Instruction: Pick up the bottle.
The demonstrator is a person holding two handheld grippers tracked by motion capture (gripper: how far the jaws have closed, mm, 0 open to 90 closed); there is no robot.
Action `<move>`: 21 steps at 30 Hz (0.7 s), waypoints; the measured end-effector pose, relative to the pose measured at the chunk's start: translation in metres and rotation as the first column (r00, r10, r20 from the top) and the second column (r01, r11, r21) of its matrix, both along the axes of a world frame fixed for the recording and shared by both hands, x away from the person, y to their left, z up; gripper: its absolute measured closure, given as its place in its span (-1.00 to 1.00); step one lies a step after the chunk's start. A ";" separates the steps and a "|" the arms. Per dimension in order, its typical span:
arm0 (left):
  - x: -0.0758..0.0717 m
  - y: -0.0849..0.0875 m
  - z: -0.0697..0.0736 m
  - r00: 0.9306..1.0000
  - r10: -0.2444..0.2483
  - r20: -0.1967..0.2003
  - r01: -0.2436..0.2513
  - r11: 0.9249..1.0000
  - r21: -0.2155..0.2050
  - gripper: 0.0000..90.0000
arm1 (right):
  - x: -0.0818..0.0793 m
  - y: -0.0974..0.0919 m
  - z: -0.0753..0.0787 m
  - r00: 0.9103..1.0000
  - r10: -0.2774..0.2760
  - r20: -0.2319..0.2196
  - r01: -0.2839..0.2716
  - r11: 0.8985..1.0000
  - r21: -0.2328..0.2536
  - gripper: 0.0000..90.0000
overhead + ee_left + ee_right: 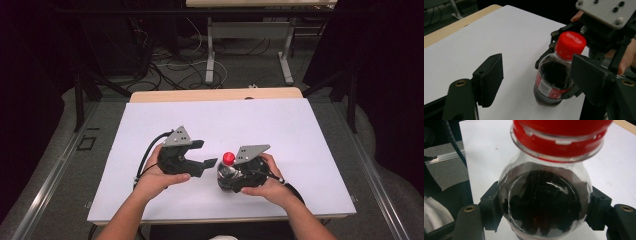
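Pinching the clear shoulder of a small cola bottle (544, 202) from both sides, the right gripper (544, 220) holds it upright near the front edge of the white desk (280, 125), a little right of centre. In the right gripper view each black jaw presses against the bottle wall just below the neck, with the red cap (559, 137) rising above them. The bottle's long axis stands vertical, so the cap points straight up and is free of the jaws.

Just to its left, the left gripper (204, 154) is spread wide and holds nothing. In the left gripper view the bottle sits ahead and toward that view's right jaw, not centred in the gap, and the cap lies slightly above the jaw tips. My judgement is that, if the cap is to be taken, the left gripper is the free one and must shift toward the bottle and rise a little to bracket it.

Beyond both, the desk is bare white to its far wooden edge.
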State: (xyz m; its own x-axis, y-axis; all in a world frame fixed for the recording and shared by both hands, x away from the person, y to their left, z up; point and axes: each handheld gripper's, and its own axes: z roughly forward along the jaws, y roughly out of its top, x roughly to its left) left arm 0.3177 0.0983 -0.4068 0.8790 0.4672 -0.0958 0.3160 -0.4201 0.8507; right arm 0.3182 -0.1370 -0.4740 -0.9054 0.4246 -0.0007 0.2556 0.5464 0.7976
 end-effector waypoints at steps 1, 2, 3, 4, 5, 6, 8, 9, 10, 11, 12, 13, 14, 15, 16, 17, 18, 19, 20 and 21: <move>0.000 -0.002 0.001 1.000 -0.012 0.000 0.012 1.000 0.002 -0.36 | 0.000 0.000 0.000 1.000 0.004 -0.002 -0.004 1.000 0.003 -0.34; 0.000 -0.004 0.002 1.000 -0.029 -0.001 0.029 1.000 0.005 -0.36 | -0.001 0.000 0.000 1.000 0.009 -0.004 -0.009 1.000 0.005 -0.34; 0.000 -0.007 0.002 0.999 -0.040 -0.003 0.040 0.999 0.002 -0.35 | 0.000 0.001 0.000 1.000 0.017 -0.011 -0.017 1.000 0.006 -0.34; 0.000 -0.008 0.003 0.998 -0.060 -0.003 0.060 0.998 0.006 -0.34 | -0.001 0.001 0.000 1.000 0.018 -0.015 -0.018 1.000 0.007 -0.34; 0.000 -0.010 0.003 0.997 -0.078 -0.007 0.078 0.997 0.005 -0.33 | -0.001 0.002 -0.001 1.000 0.020 -0.009 -0.020 1.000 0.012 -0.34; 0.000 -0.011 0.004 0.995 -0.095 -0.009 0.095 0.995 0.007 -0.33 | -0.001 0.003 -0.001 1.000 0.025 -0.002 -0.025 1.000 0.015 -0.34; 0.001 -0.013 0.004 0.993 -0.116 -0.023 0.116 0.993 -0.002 -0.31 | -0.002 0.003 -0.001 0.999 0.036 -0.019 -0.036 0.999 0.004 -0.34; 0.001 -0.014 0.004 0.991 -0.132 -0.029 0.131 0.991 -0.012 -0.29 | -0.003 0.004 -0.002 0.999 0.038 -0.013 -0.038 0.999 0.011 -0.34; 0.002 -0.015 0.004 0.987 -0.154 -0.041 0.153 0.988 -0.020 -0.21 | -0.004 0.006 -0.002 0.999 0.048 -0.016 -0.048 0.999 0.007 -0.34; 0.003 -0.016 0.004 0.984 -0.171 -0.053 0.169 0.985 -0.027 -0.17 | -0.004 0.007 -0.002 0.999 0.051 -0.013 -0.051 0.999 0.012 -0.34; 0.003 -0.017 0.005 0.982 -0.177 -0.066 0.176 0.984 -0.031 -0.17 | -0.004 0.007 -0.002 0.999 0.051 -0.013 -0.051 0.999 0.012 -0.34; 0.004 -0.018 0.005 0.981 -0.179 -0.068 0.177 0.984 -0.031 -0.10 | -0.005 0.008 -0.002 0.998 0.059 -0.011 -0.058 0.998 0.009 -0.34; 0.004 -0.019 0.005 0.981 -0.180 -0.071 0.179 0.984 -0.027 -0.10 | -0.005 0.008 -0.002 0.998 0.059 -0.011 -0.058 0.998 0.009 -0.34; 0.004 -0.021 0.005 0.981 -0.178 -0.075 0.177 0.984 -0.024 -0.08 | -0.005 0.009 -0.002 0.998 0.065 -0.014 -0.065 0.998 0.010 -0.34; 0.004 -0.022 0.005 0.981 -0.179 -0.078 0.178 0.984 -0.025 -0.03 | -0.006 0.009 -0.002 0.997 0.077 -0.013 -0.077 0.997 0.003 -0.34; 0.005 -0.023 0.005 0.978 -0.187 -0.091 0.186 0.982 -0.026 -0.03 | -0.006 0.009 -0.002 0.997 0.077 -0.013 -0.077 0.997 0.003 -0.34; 0.005 -0.024 0.005 0.975 -0.198 -0.099 0.196 0.980 -0.028 0.00 | -0.007 0.010 -0.002 0.997 0.075 -0.012 -0.075 0.997 0.007 -0.34; 0.005 -0.025 0.005 0.973 -0.205 -0.105 0.203 0.979 -0.028 0.02 | -0.007 0.011 -0.002 0.997 0.079 -0.013 -0.079 0.997 0.006 -0.34; 0.005 -0.026 0.005 0.972 -0.208 -0.109 0.207 0.978 -0.022 0.04 | -0.007 0.012 -0.002 0.996 0.086 -0.012 -0.086 0.996 0.005 -0.34; 0.005 -0.027 0.005 0.971 -0.211 -0.111 0.210 0.978 -0.021 0.07 | -0.008 0.012 -0.002 0.996 0.085 -0.014 -0.085 0.996 0.008 -0.34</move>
State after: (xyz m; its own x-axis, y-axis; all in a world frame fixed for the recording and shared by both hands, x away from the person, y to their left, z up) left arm 0.3226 0.0709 -0.4018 0.9409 0.2719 -0.2020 0.3145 -0.4799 0.8190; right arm 0.3100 -0.1248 -0.4759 -0.9383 0.3456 0.0152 0.2194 0.5604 0.7986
